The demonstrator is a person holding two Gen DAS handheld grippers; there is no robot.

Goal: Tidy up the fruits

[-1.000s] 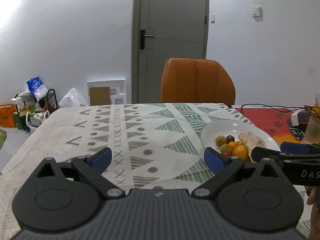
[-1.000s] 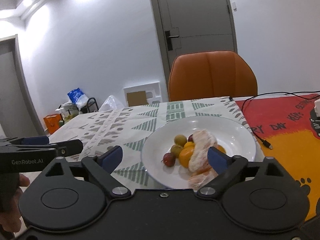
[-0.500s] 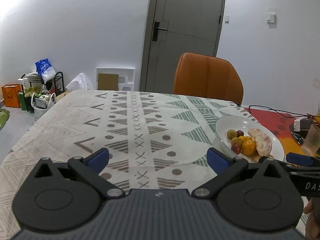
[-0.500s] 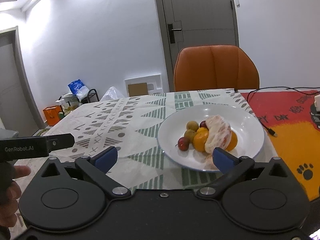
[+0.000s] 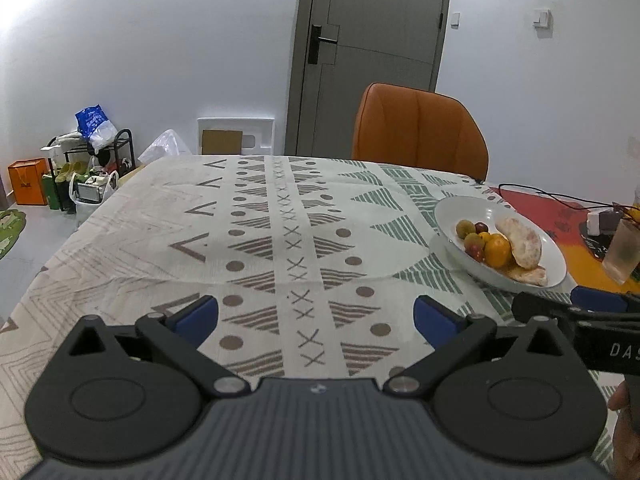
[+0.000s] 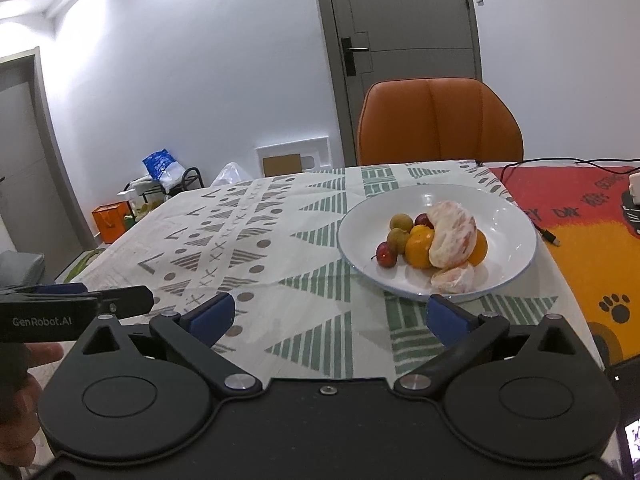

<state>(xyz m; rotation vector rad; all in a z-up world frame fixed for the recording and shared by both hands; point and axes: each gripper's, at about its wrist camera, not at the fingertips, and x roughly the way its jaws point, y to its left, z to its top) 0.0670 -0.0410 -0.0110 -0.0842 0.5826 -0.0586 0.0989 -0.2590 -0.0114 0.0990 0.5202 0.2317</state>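
- The left gripper (image 5: pixel 316 316) is hanging over the patterned tablecloth (image 5: pixel 256 240), its blue pads spread wide with only cloth showing between them; its jaws have just been opening to that spread, and nothing is being held.
- The right gripper (image 6: pixel 328 314) is hovering just short of the white plate (image 6: pixel 508 216); its jaws too have just been opening and are standing wide, gripping nothing; the plate's near rim is lying just beyond the right-hand pad.
- The fruit is sitting heaped in the plate, which is resting on the tablecloth close to where the red and orange mat (image 6: pixel 580 200) begins; a large peeled citrus (image 6: pixel 452 236) is leaning on top of an orange (image 6: pixel 418 248); a smaller peeled piece (image 6: pixel 454 280) is lying at the near edge of the heap.
- Two small greenish-brown fruits (image 6: pixel 401 223) are sitting at the far left of the heap; a small red fruit (image 6: pixel 386 254) is lying apart at its left, and another dark red one is peeking out behind the citrus.
- Each gripper is showing at the edge of the other's view, with a person's fingers (image 6: pixel 40 354) wrapping the left handle.
- An orange chair (image 6: pixel 440 120) is standing at the far side of the table before a grey door (image 6: pixel 400 40); a black cable (image 6: pixel 548 236) is trailing across the mat; a clear cup (image 5: pixel 624 248) is standing on the mat, right of the plate.
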